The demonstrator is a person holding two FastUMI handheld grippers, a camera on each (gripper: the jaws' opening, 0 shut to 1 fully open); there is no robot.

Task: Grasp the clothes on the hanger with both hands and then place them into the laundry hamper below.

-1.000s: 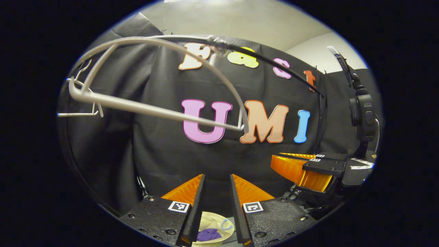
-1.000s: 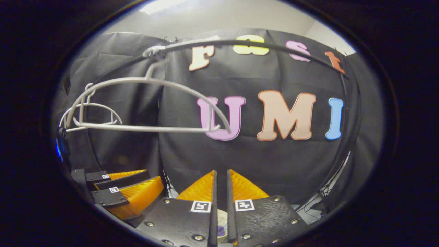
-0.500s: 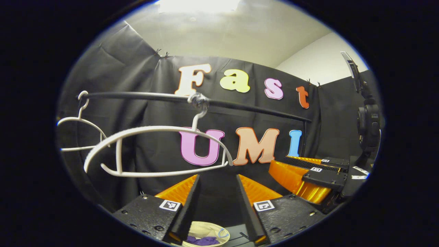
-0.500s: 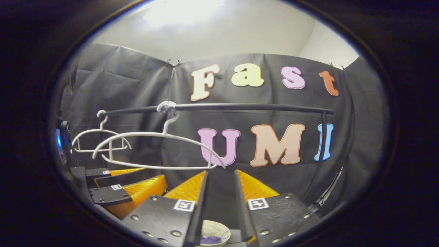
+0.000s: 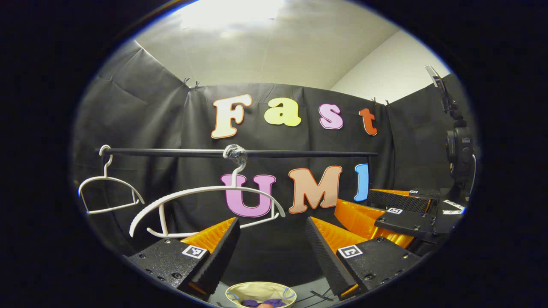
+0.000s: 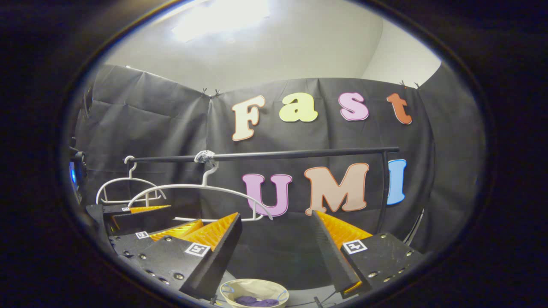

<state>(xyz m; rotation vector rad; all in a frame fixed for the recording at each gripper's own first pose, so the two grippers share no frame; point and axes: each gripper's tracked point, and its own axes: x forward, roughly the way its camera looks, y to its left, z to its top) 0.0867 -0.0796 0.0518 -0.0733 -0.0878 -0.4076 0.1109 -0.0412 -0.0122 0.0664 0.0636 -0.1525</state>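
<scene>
A bare white hanger (image 5: 205, 193) (image 6: 192, 188) hangs from the black rail (image 5: 299, 153) (image 6: 299, 153). Far below stands the cream laundry hamper (image 5: 239, 287) (image 6: 229, 286), with purple clothes (image 5: 274, 303) (image 6: 257, 301) lying inside. In the left gripper view my left gripper (image 5: 272, 222) is open wide and holds nothing, in front of the hanger's lower bar. My right gripper (image 6: 276, 216) is likewise open wide and holds nothing. Each gripper also appears beside the other: the right gripper (image 5: 354, 196) at the right, the left gripper (image 6: 186, 214) at the left.
A second bare white hanger (image 5: 109, 192) (image 6: 128, 186) hangs at the rail's left end. The rail's black upright post (image 6: 382, 188) stands at the right. A dark device on a stand (image 5: 458, 149) sits at the far right.
Both grippers have opened wider, the right one from nearly closed. They have drawn back from the hanger, which now looks smaller and farther. The purple clothes stayed in the hamper.
</scene>
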